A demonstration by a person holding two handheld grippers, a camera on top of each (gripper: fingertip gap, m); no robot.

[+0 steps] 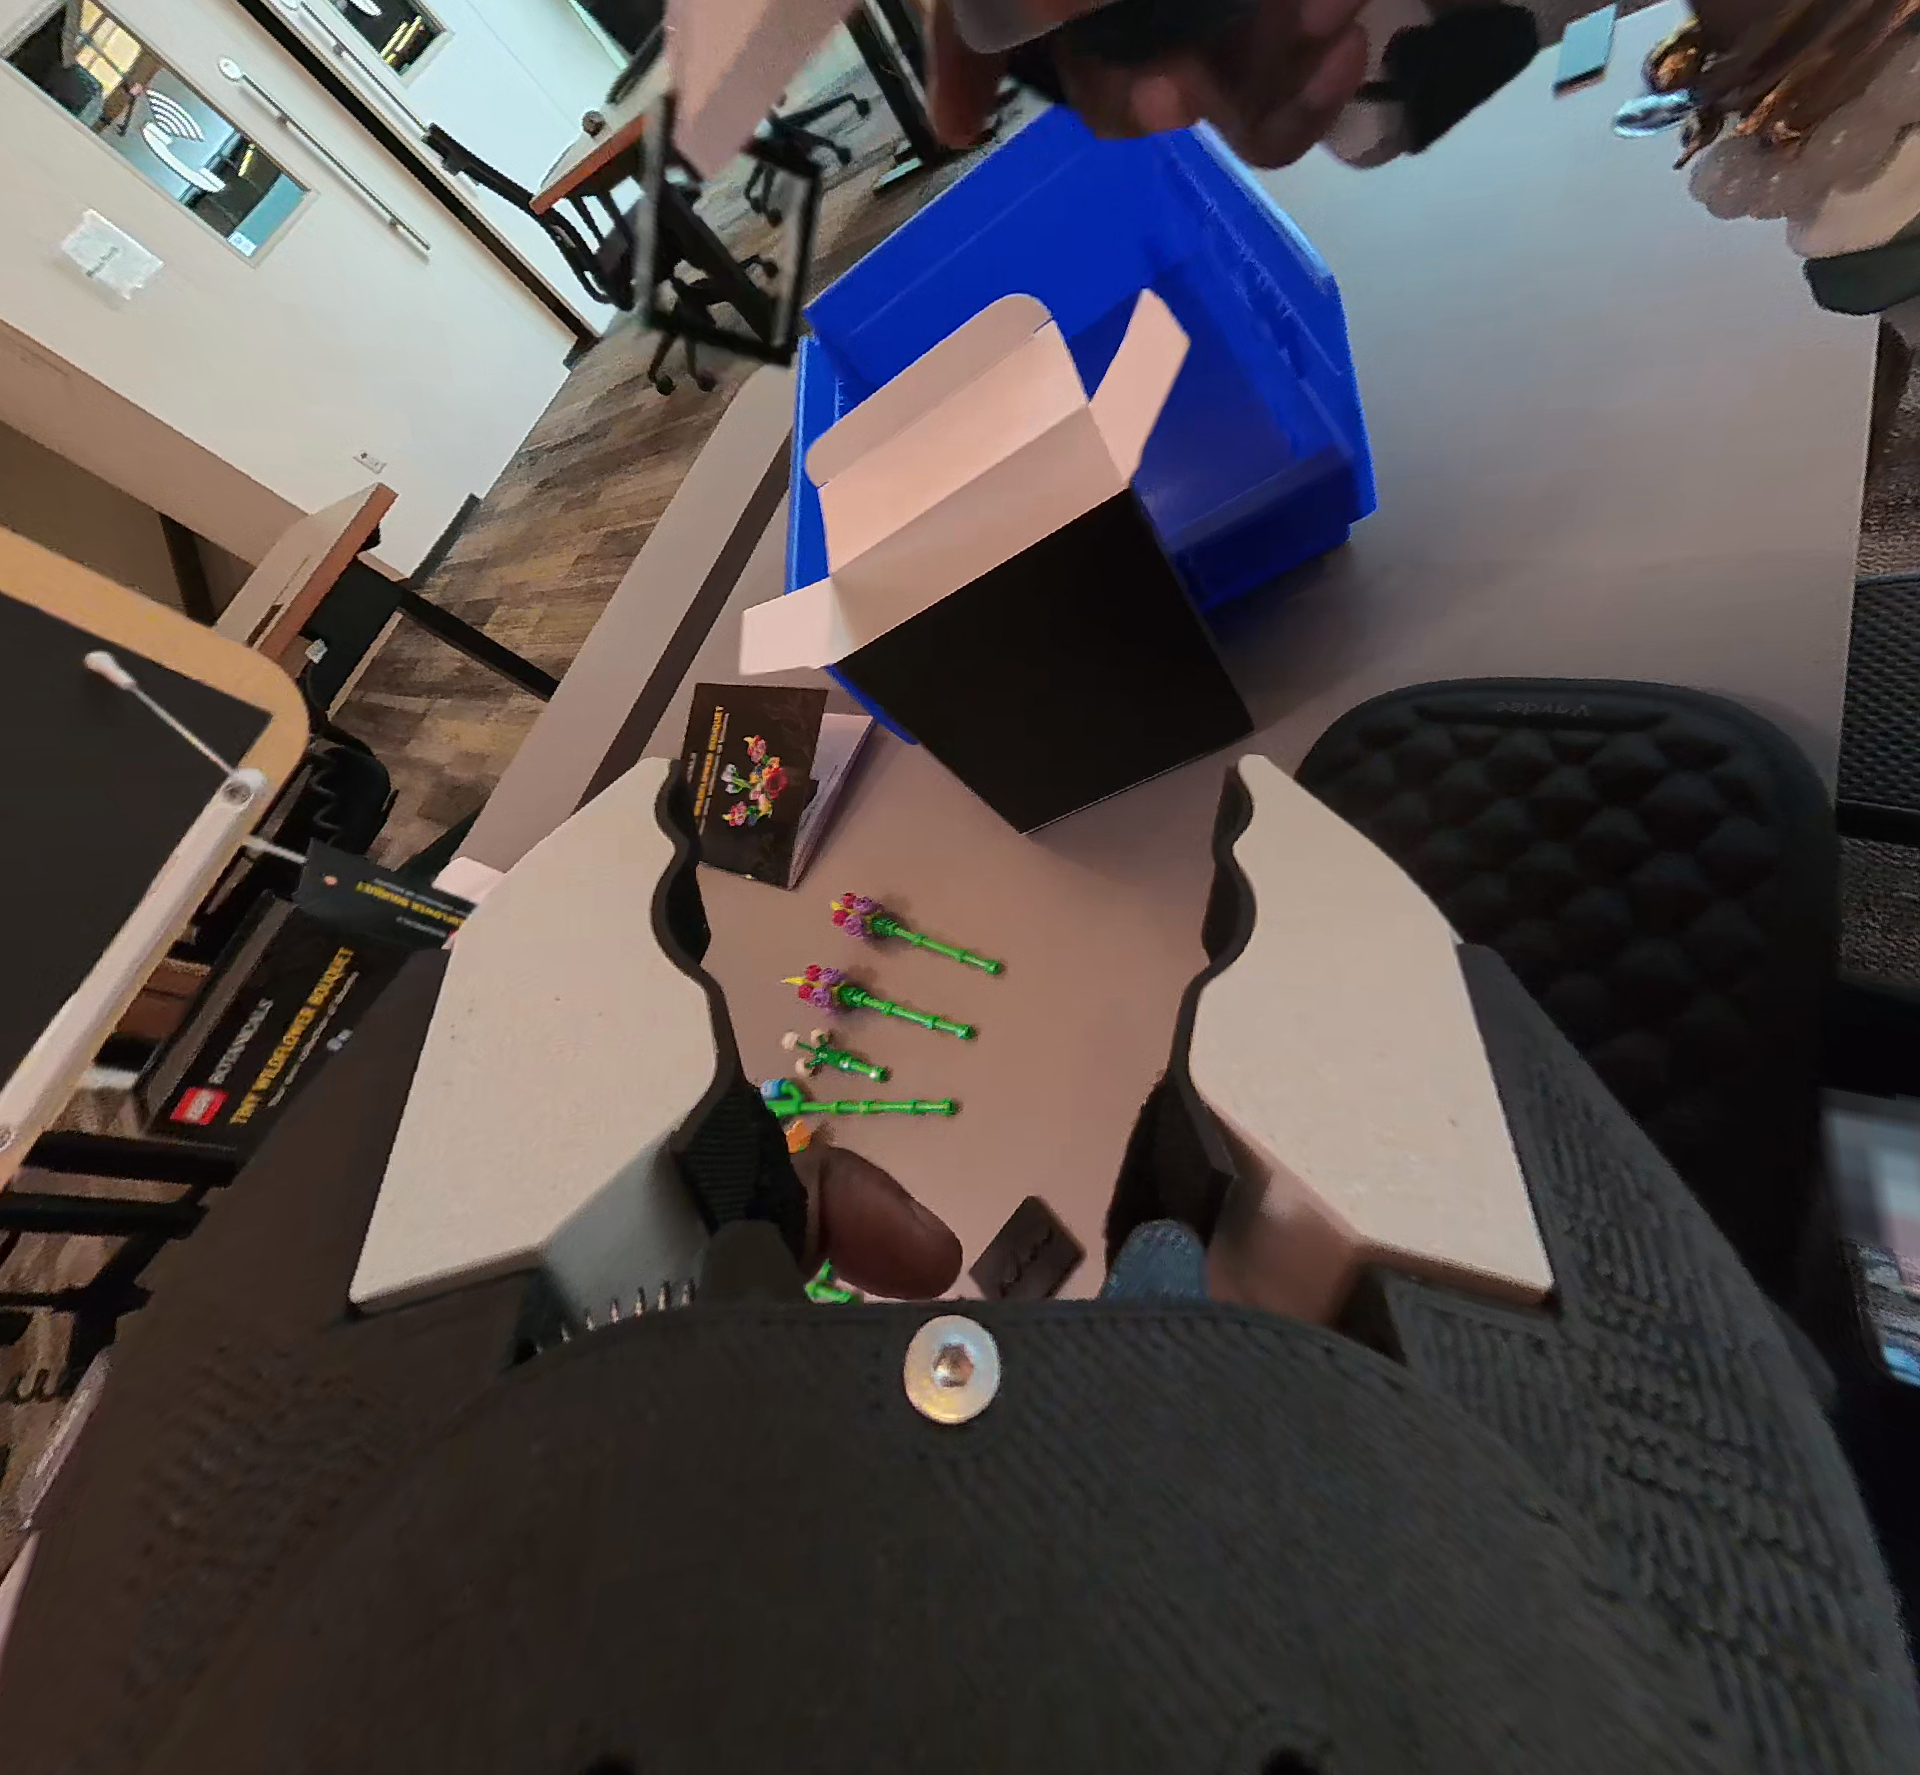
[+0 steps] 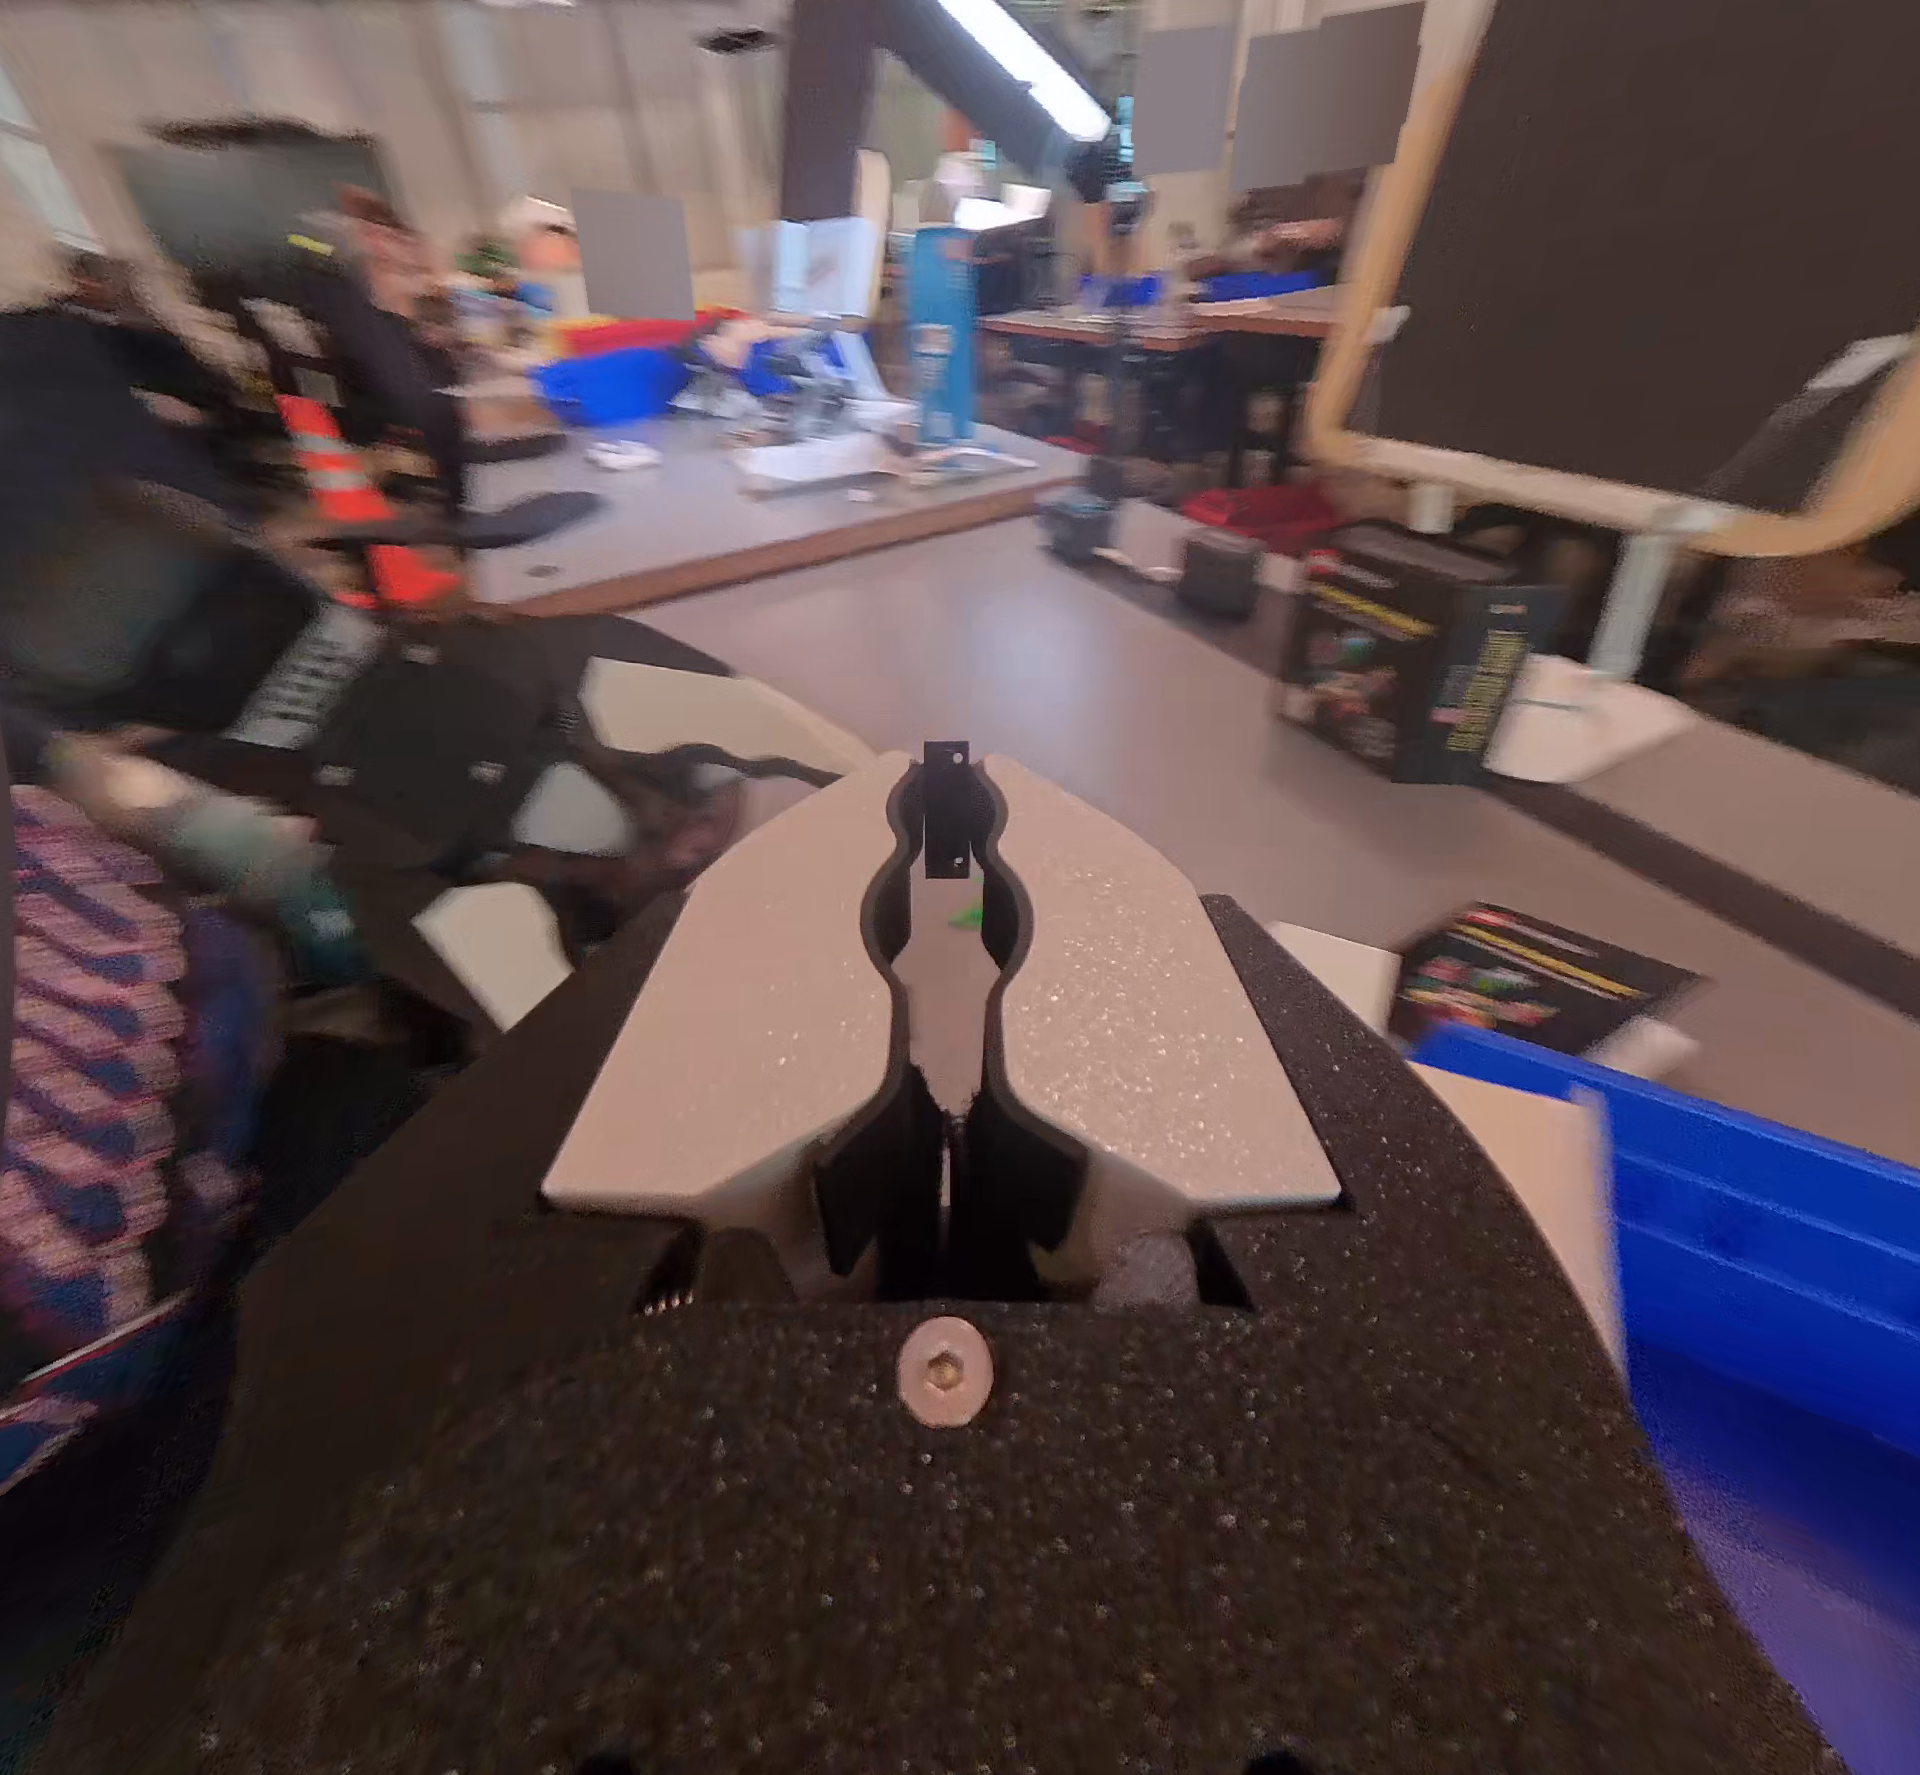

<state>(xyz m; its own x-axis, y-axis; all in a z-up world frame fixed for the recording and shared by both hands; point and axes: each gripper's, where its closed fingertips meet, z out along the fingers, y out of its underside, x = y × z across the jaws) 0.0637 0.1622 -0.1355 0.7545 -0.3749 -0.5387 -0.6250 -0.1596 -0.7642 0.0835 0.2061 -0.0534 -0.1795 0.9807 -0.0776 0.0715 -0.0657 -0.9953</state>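
My left gripper (image 1: 951, 790) is open and empty, hovering over a grey table (image 1: 1507, 437). Below its jaws lie several toy flower stems, green with purple blooms (image 1: 914, 936). Ahead stands a black carton (image 1: 1039, 686) with white flaps open, in front of a blue bin (image 1: 1226, 291). A black booklet (image 1: 753, 780) lies by the left finger. My right gripper (image 2: 945, 775) is shut on a small flat black piece (image 2: 945, 852), held up in the air. It also shows blurred at the top of the left wrist view (image 1: 769, 11).
A black product box (image 2: 1403, 676) stands at the table's far side under a black board (image 2: 1662, 167). The blue bin (image 2: 1766, 1237) and the booklet (image 2: 1527, 977) lie right of my right gripper. A black chair cushion (image 1: 1579, 852) is near. A small black plate (image 1: 1029, 1263) lies on the table. One gripper's finger ends stand about 10 cm off the other's. It is some 12 cm from my left tips to the black carton (image 1: 1039, 686).
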